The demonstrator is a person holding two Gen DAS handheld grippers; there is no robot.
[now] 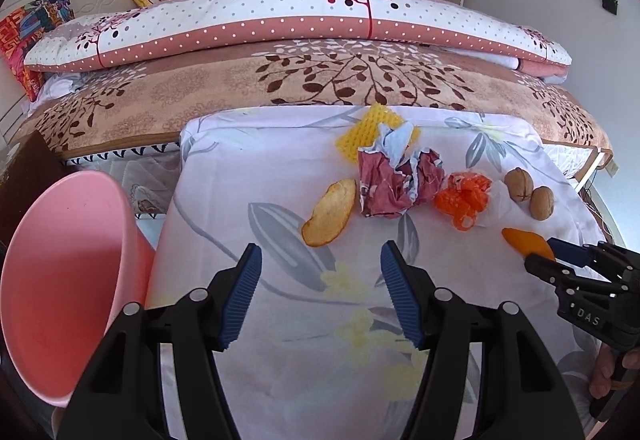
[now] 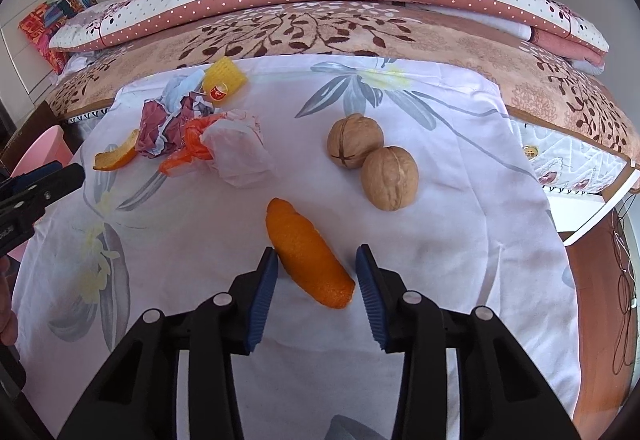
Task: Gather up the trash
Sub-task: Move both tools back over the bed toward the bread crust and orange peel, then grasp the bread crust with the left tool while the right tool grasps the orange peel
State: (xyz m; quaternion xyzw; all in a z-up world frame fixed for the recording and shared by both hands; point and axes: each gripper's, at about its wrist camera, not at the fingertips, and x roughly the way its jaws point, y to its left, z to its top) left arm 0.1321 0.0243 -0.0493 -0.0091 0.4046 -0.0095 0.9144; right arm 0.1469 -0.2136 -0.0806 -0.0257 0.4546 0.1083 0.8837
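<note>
Trash lies scattered on a white floral-print cloth (image 2: 460,143) spread over a worktop that stands against a bed with a brown leaf-pattern blanket (image 1: 320,79) and a folded polka-dot quilt (image 1: 280,15). Item, nearest the right side: a curved orange peel strip (image 2: 308,256), flat on the cloth, lying between the blue ribbed pads of the right tongs (image 2: 316,260); the left pad is touching or almost touching the peel's edge, the right pad stands just clear of it, so the jaws are partly open and nothing is gripped. Item: two whole brown walnuts (image 2: 372,159), touching each other, just beyond the peel. Item: a crumpled white tissue (image 2: 240,155) beside a scrunched orange plastic wrapper (image 1: 464,199). Item: a crumpled maroon and pale-blue paper wad (image 1: 396,179), with a yellow foam-net fruit sleeve (image 1: 360,135) behind it at the cloth's far edge. Item: a second, pale-sided orange peel slice (image 1: 330,213), left of the paper wad. The left tongs (image 1: 320,264) hover over bare cloth short of this slice, jaws wide apart and holding nothing. A pink plastic bin (image 1: 60,280) stands off the worktop's left edge, its mouth tilted toward the left camera. A person's fingers (image 1: 604,376) show at the right tongs' handle.
</note>
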